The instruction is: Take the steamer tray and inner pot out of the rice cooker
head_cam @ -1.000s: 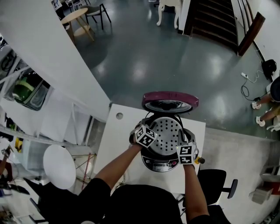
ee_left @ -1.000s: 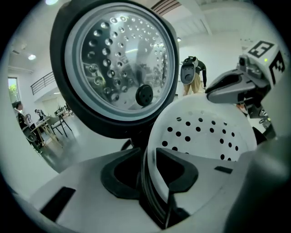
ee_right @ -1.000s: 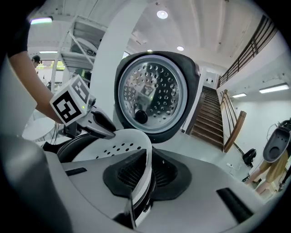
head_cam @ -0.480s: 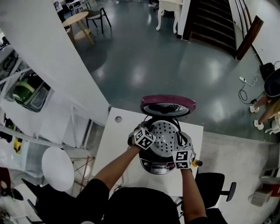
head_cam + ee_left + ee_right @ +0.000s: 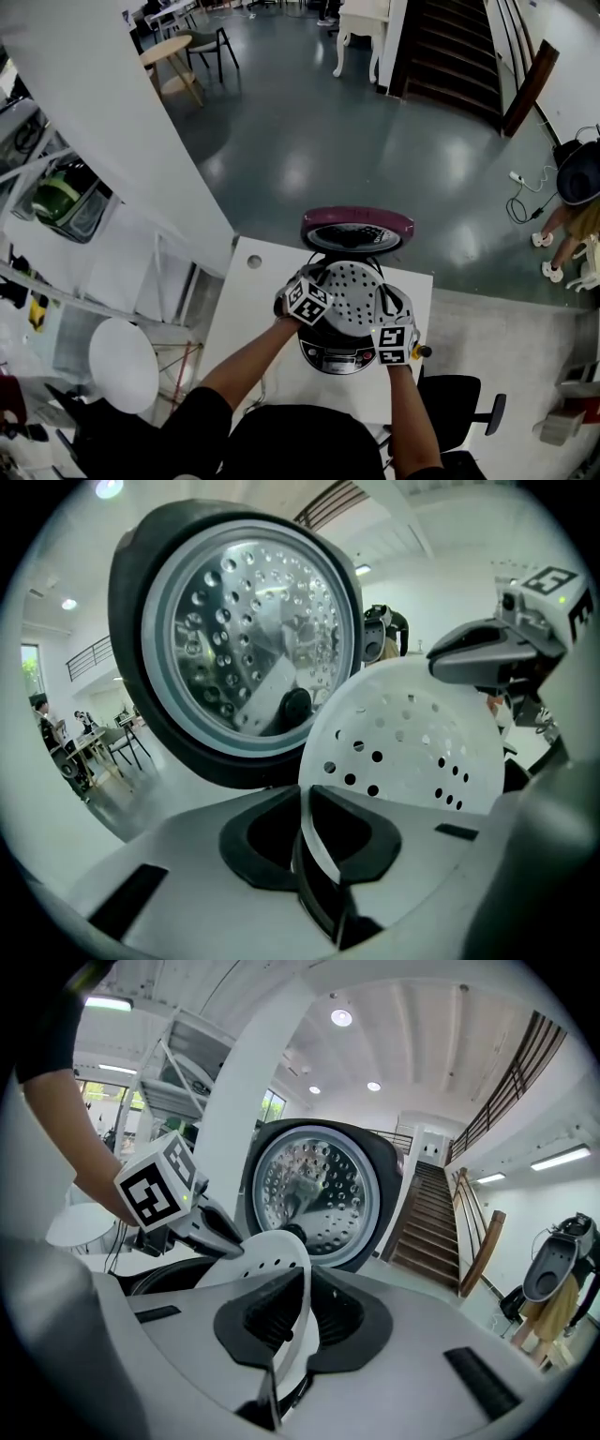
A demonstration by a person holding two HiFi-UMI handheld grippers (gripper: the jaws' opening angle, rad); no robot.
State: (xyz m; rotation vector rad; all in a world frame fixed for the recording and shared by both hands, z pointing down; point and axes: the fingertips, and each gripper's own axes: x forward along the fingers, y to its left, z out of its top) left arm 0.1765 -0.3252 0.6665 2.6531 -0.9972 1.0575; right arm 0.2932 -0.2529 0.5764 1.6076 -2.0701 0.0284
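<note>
Steamer tray [image 5: 354,291] is lifting off the rice cooker [image 5: 342,358], left gripper [image 5: 303,797] just clamping its rim, right gripper [image 5: 302,1286] pinching it too, so the first half's nearly done.

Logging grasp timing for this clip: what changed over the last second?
The left tongs have just been closing and now pinch the rim of the steamer tray; the right tongs kept their hold on the opposite rim, and the tray looks tilted, starting up out of the rice cooker. Cooker and open lid stayed put.
</note>
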